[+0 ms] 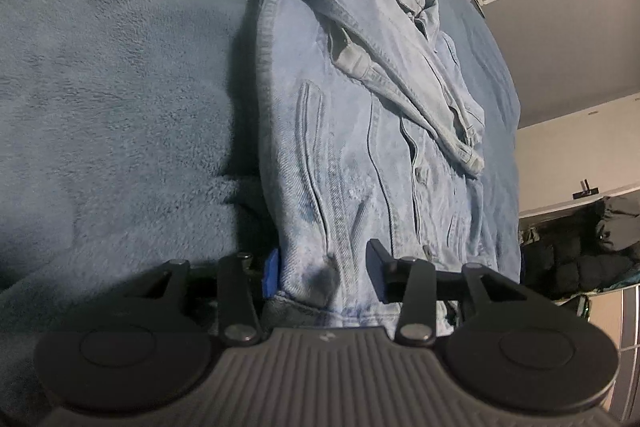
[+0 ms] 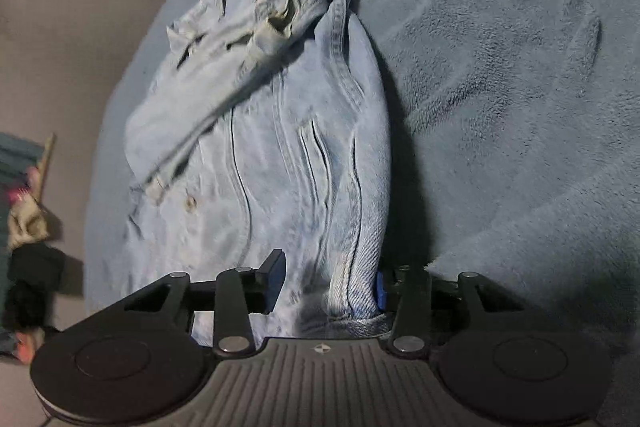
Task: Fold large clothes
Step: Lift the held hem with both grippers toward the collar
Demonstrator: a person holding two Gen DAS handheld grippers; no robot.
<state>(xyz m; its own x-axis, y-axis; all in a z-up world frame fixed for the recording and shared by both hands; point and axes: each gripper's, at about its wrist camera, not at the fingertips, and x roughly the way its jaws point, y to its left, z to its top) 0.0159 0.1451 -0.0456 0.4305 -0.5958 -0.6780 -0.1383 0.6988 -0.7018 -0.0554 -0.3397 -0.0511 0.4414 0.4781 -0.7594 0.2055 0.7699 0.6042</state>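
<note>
Left wrist view: pale blue denim jacket lay partly folded on fuzzy grey-blue fleece blanket, sleeves crossed over its front. Left gripper sat at jacket's near hem w/ jaws spread wide, folded denim edge between them; blue pad just beside the fabric, not pinching it. White wall & dark bags off to the side.

Right wrist view: same jacket on blanket. Right gripper also spread, hem between jaws, thick side seam touching blue pad; not pressed together. Blurred clutter at frame edge, can't tell what.
</note>
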